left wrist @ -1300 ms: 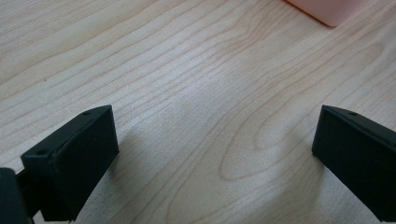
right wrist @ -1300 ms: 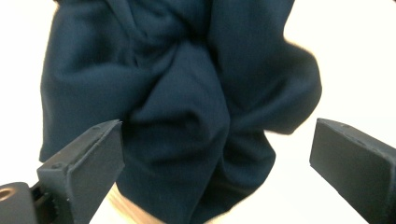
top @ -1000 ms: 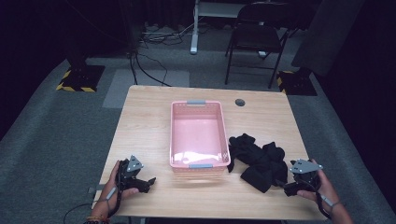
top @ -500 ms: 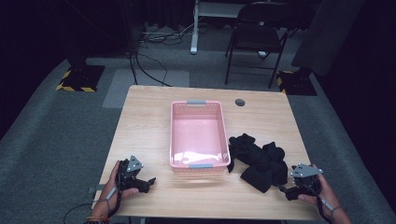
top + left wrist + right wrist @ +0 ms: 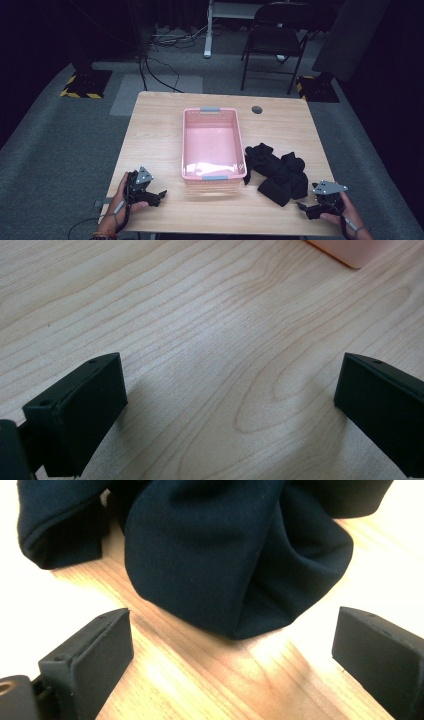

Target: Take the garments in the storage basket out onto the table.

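A pink plastic basket stands empty in the middle of the wooden table. To its right lies a heap of black cloth. My right gripper rests near the table's front right corner, open, a short way from the heap's near edge; the dark cloth lies just beyond its spread jaws, nothing between them. My left gripper sits at the front left, open over bare wood, with a corner of the basket ahead of it.
A small dark round hole marks the table's far right part. Beyond the table are a folding chair, a desk leg, floor cables and yellow-striped stand bases.
The right gripper has drawn back slightly toward the table's front right corner, away from the cloth. The left gripper has stayed put.
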